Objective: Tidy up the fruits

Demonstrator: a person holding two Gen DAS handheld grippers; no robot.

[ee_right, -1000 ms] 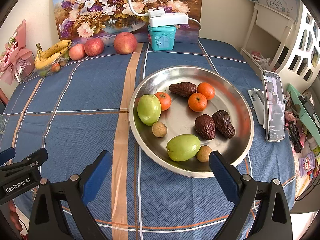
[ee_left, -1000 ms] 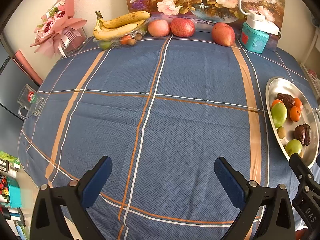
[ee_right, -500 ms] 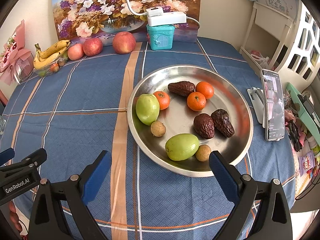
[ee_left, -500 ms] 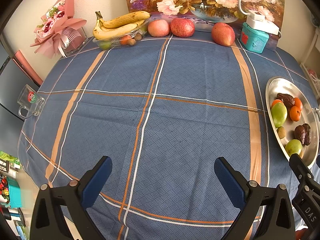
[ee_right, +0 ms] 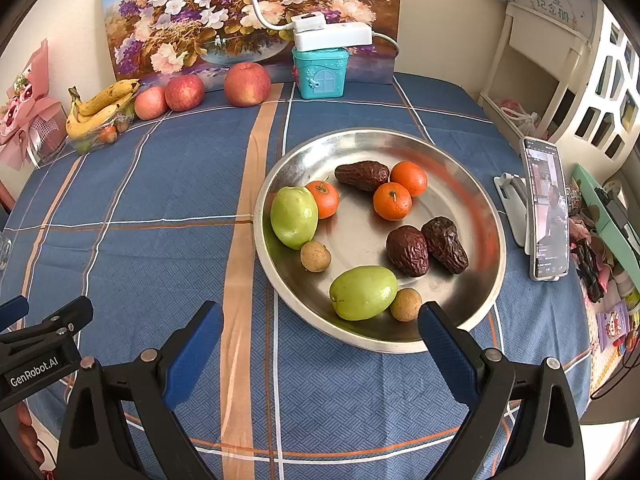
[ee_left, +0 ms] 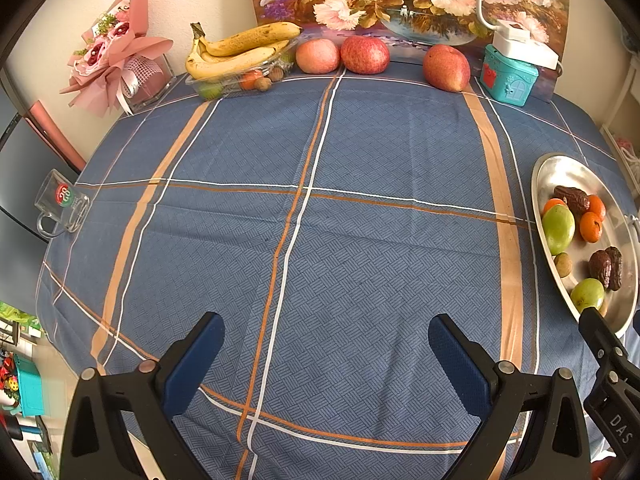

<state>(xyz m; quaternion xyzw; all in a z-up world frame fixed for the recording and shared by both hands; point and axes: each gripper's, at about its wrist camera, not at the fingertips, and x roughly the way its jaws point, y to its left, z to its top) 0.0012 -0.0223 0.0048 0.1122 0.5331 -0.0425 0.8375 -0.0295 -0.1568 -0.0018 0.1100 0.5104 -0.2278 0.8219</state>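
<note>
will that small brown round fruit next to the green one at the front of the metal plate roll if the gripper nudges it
Probably: the small brown fruit looks nearly spherical, sitting on smooth steel plate. The green fruit touching it may block rolling leftward. Its small size suggests it's light and could slip between wide pads.

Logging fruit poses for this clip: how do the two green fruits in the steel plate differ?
The far green fruit lies lengthwise away from the camera at the steel plate's left rim, touching a small orange. The near green fruit lies crosswise by the front rim, touching a brown longan, just ahead of the open right gripper. The far one's longan sits just beside it. Both are smooth, glossy, oval and similar in size.
</note>
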